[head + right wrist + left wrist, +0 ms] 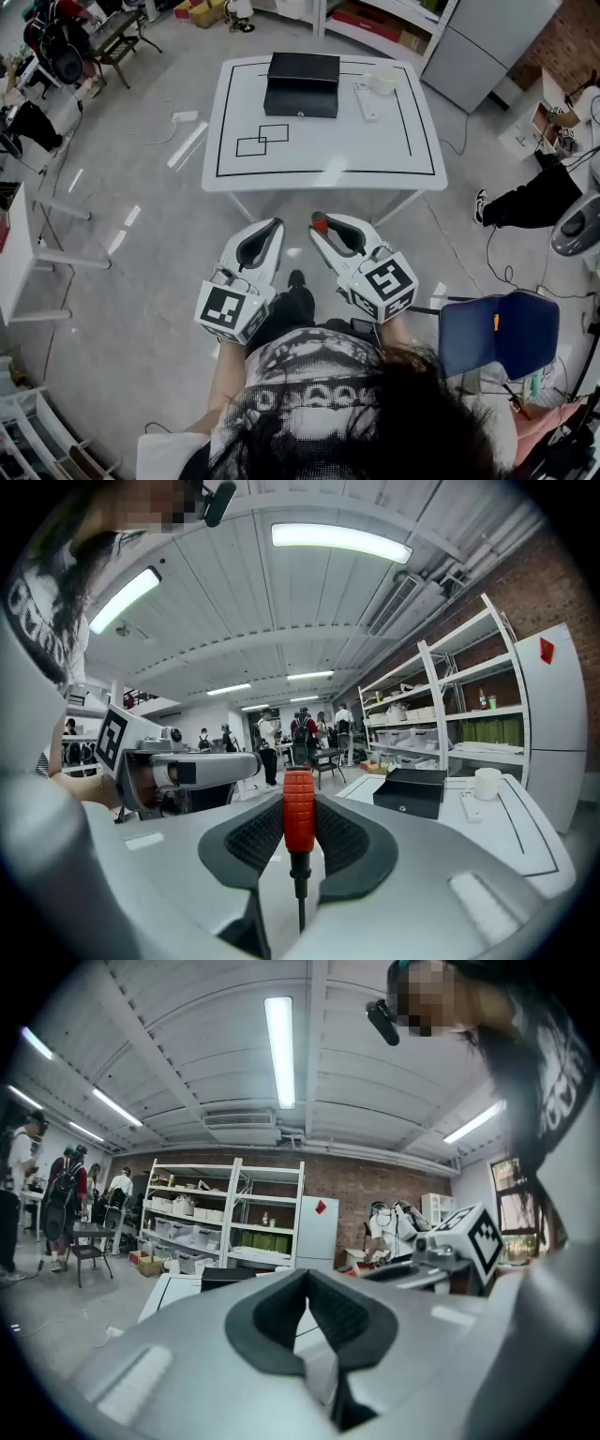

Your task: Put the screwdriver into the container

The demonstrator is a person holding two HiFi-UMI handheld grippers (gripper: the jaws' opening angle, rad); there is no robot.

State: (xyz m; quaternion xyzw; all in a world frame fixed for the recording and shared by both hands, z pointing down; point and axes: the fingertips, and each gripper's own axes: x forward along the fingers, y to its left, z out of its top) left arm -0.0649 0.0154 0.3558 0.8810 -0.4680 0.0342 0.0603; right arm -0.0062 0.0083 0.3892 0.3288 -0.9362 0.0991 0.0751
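The black box container (302, 84) stands at the far middle of the white table (323, 155); it also shows in the right gripper view (412, 794). My right gripper (319, 223) is held close to the body, short of the table's near edge, and is shut on the red-handled screwdriver (299, 810). The handle stands up between the pads and the thin shaft (300, 892) points back toward the camera. Beside it my left gripper (273, 227) is shut with nothing in it, its pads meeting at the tip (307, 1275). The container's top edge (230, 1277) peeks over that gripper.
A white cup (382, 82) and a flat white strip (366, 101) lie right of the container. Black tape outlines (262, 141) mark the tabletop. A blue chair (497, 333) stands at my right, a person's legs (530, 202) beyond it. Shelves (220, 1213) line the far wall.
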